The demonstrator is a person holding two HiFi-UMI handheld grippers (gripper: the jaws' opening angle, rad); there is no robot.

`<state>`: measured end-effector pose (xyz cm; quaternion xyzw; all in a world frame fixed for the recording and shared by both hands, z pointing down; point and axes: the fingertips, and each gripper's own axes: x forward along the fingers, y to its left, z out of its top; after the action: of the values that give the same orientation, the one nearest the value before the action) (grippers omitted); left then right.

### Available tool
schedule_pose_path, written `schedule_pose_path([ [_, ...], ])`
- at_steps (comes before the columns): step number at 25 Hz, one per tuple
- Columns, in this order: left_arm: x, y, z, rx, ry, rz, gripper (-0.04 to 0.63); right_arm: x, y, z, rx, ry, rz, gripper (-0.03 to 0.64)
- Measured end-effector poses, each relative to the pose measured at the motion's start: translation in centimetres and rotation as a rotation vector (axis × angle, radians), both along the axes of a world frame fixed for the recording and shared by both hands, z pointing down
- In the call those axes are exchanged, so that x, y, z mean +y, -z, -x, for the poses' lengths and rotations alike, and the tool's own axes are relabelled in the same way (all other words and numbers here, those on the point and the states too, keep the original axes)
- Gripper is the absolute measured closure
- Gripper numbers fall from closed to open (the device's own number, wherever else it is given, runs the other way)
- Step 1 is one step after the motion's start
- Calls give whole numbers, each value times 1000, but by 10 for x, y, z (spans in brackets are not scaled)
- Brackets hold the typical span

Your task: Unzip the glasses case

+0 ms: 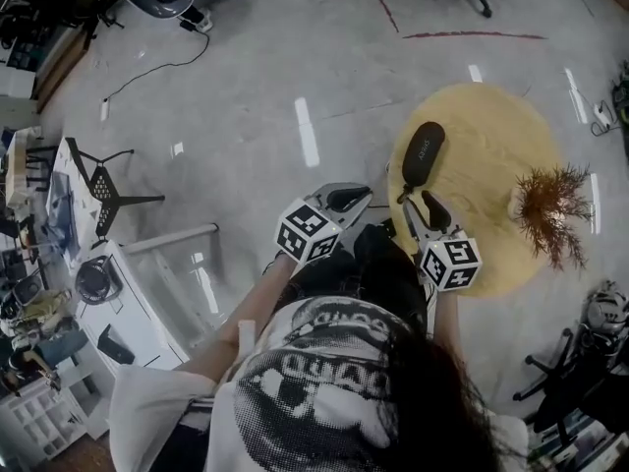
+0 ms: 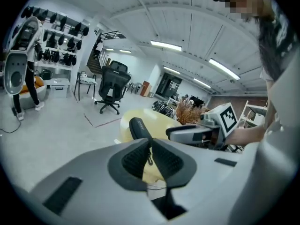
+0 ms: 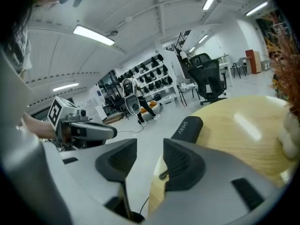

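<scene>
Approach step: black oblong glasses case [image 1: 423, 153] lies untouched on round yellow wooden desk [image 1: 491, 126]. My left gripper [image 2: 150, 149] is together, right gripper [image 3: 150, 146] apart, both empty. Next I must steady the case and locate its zip pull.

Round wood tbl [image 1: 491, 131], blk glasses case [image 1: 423, 153] near edge, dried plant [image 1: 552, 205]

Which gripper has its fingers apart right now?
The right gripper: a clear gap shows between its fingers, with nothing in it. The left gripper's fingers are closed together.
</scene>
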<state>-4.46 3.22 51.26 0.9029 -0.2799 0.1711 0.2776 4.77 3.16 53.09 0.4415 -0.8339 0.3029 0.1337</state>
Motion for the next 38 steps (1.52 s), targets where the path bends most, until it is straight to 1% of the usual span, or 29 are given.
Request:
schedule_pose_path([
  [6, 30, 36, 36, 15, 41, -81, 578, 39, 29, 44, -23, 63, -56, 437],
  [11, 76, 47, 73, 6, 92, -110, 578, 83, 44, 82, -35, 111, -90, 437],
  [14, 107, 49, 92, -8, 115, -127, 578, 112, 52, 101, -11, 139, -115, 437],
  [18, 143, 57, 109, -34, 118, -171, 578, 143, 68, 116, 41, 153, -166, 476],
  [21, 164, 61, 118, -27, 139, -182, 578, 161, 80, 127, 61, 172, -194, 490],
  [25, 182, 68, 119, -1, 150, -192, 578, 176, 97, 133, 67, 187, -213, 515],
  [28, 192, 71, 117, 9, 154, -198, 578, 184, 102, 135, 77, 201, -215, 564],
  [32, 203, 74, 110, 9, 158, -205, 578, 193, 105, 129, 89, 206, -217, 608],
  [34, 208, 79, 101, 16, 160, -206, 578, 197, 107, 121, 89, 203, -218, 629],
  [38, 216, 96, 73, 36, 156, -234, 578, 211, 110, 99, 87, 225, -221, 629],
])
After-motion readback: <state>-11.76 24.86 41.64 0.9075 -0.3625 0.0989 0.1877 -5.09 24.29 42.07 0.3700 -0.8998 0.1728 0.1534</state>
